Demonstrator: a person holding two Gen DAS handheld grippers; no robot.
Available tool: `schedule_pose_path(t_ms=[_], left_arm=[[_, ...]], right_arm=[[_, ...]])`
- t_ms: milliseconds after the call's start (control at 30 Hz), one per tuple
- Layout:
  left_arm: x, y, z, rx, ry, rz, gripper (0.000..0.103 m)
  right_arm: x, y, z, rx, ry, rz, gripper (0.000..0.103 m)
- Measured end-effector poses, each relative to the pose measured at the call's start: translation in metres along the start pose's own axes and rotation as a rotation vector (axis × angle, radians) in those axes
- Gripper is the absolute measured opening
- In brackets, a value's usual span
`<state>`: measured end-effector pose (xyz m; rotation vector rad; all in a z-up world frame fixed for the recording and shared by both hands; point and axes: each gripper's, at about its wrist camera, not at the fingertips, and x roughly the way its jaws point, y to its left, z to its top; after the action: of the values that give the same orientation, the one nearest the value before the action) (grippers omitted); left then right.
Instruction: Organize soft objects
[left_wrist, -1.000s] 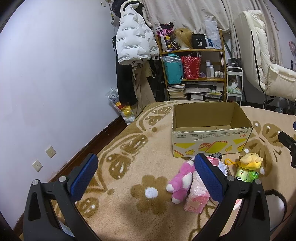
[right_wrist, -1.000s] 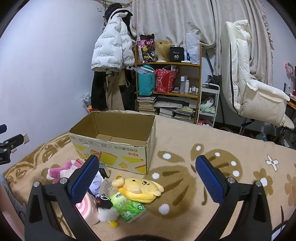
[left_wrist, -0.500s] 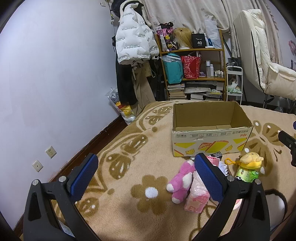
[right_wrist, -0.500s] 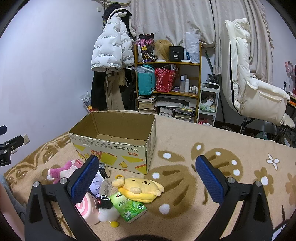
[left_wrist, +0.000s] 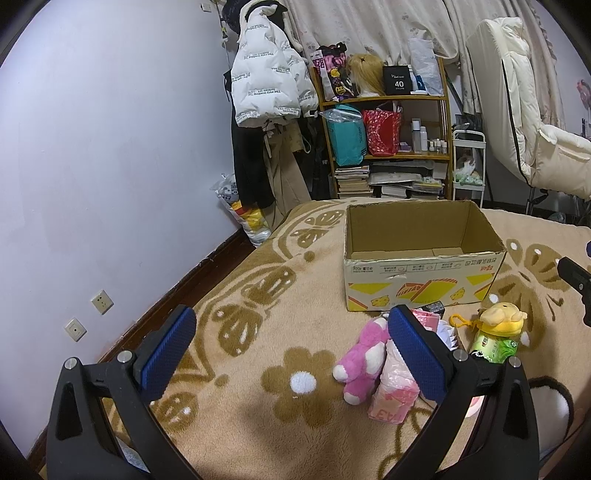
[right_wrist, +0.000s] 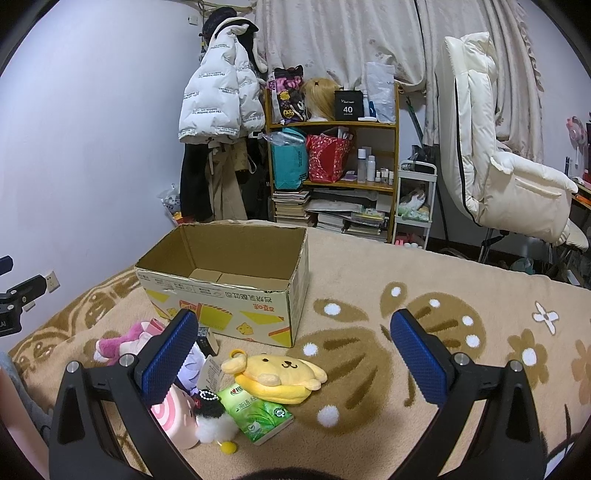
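Observation:
An open cardboard box (left_wrist: 421, 258) (right_wrist: 225, 291) stands on the patterned beige blanket (left_wrist: 258, 332). In front of it lies a pile of soft things: a pink plush toy (left_wrist: 362, 365) (right_wrist: 122, 341), a pink tissue pack (left_wrist: 393, 397), a yellow dog plush (right_wrist: 275, 376) (left_wrist: 502, 317), a green tissue pack (right_wrist: 258, 410) (left_wrist: 493, 347), a small black-and-white plush (right_wrist: 212, 417) and a pink swirl cushion (right_wrist: 173, 415). My left gripper (left_wrist: 291, 354) is open and empty, left of the pile. My right gripper (right_wrist: 295, 358) is open and empty, above the yellow plush.
A wooden shelf (right_wrist: 332, 166) with bags, books and bottles stands at the back, with coats (right_wrist: 218, 103) hanging to its left. A white padded chair (right_wrist: 498, 166) is at the right. The wall with sockets (left_wrist: 88, 310) is to the left.

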<state>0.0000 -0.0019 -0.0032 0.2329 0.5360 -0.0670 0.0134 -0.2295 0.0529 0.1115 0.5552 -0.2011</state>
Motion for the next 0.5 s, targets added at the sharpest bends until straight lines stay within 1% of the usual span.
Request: schedule_pose_path(t_ms=[500], left_arm=[[-0.0001,-0.0002,-0.0003,0.001,0.002,0.001,0.103]], right_arm=[[0.0008,-0.0012,-0.0004,0.003,0.004,0.001,0.103]])
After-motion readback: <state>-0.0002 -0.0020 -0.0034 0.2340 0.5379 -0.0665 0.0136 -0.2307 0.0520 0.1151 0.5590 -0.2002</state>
